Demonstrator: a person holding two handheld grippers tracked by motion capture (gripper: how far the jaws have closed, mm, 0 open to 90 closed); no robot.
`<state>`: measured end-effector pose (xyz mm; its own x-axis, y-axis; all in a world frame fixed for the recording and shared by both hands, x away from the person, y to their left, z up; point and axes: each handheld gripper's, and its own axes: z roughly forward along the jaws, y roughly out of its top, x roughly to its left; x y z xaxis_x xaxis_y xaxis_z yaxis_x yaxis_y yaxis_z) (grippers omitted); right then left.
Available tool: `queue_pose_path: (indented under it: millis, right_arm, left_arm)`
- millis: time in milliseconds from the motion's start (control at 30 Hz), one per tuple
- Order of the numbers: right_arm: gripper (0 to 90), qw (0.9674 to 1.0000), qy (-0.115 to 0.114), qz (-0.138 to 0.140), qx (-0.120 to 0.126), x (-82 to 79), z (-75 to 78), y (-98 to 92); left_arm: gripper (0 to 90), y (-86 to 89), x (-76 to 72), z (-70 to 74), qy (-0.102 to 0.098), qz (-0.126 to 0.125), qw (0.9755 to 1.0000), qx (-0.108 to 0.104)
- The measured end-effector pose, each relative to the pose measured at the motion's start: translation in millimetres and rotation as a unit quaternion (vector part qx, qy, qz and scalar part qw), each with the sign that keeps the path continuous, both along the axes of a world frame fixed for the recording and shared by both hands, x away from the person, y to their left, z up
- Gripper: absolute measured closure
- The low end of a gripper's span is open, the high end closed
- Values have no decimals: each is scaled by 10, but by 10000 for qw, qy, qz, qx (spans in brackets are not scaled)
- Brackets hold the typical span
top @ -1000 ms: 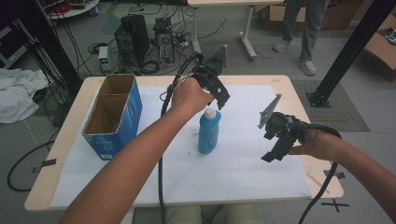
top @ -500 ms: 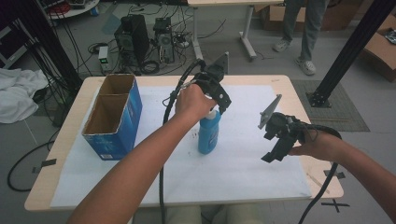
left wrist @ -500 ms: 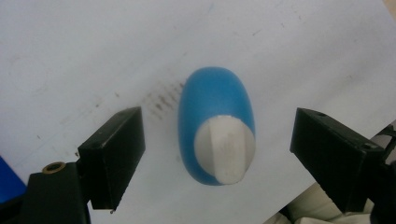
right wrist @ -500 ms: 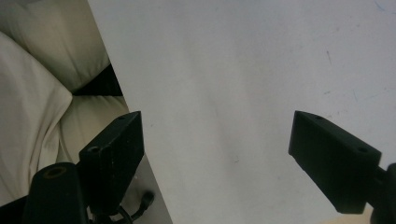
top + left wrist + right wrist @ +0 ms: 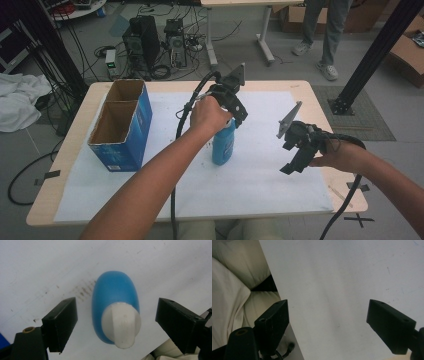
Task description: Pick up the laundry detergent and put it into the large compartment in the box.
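My left gripper (image 5: 239, 116) points straight down with jaws spread wide; my right gripper (image 5: 295, 162) hangs lower right, tilted down, jaws equally wide apart.

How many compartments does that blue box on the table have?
2. The blue box has a near compartment toward the person and a far compartment behind it, split by a cardboard divider. Their floors are partly hidden by the walls.

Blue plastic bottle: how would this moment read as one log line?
left tongs: open, above blue plastic bottle with white cap | bottle: upright on white sheet | right tongs: open, empty
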<state>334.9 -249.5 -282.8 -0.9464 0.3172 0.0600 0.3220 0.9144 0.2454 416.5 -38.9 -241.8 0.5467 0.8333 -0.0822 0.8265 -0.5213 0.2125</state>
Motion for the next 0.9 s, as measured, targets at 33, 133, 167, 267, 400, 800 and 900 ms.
queue_pose_path:
  millis: [33, 133, 167, 267, 400, 800, 900]
  right_arm:
    - [181, 10000, 1, 1, 4, 1, 0, 0]
    - [181, 10000, 1, 3, 6, 1, -2, 0]
    - [181, 10000, 1, 3, 6, 1, -2, 0]
    - [181, 10000, 3, 5, 12, 2, -6, 0]
    - [181, 10000, 11, -1, 13, -4, -11, -1]
    - [181, 10000, 20, 3, 20, -5, -31, -14]
    - [181, 10000, 8, 14, 21, -2, -34, -9]
  left_arm:
    - [185, 1, 1, -15, 24, 11, 10000, -16]
    - [185, -4, 5, -59, 54, 20, 10000, 31]
    - [185, -4, 5, -59, 54, 20, 10000, 31]
    - [185, -15, 17, -81, 59, 43, 10000, 47]
    - [184, -41, 20, -102, 83, 72, 9999, 62]
    - [184, -31, 35, -276, 258, 93, 9996, 68]
    - [184, -38, 30, -319, 281, 108, 9995, 91]
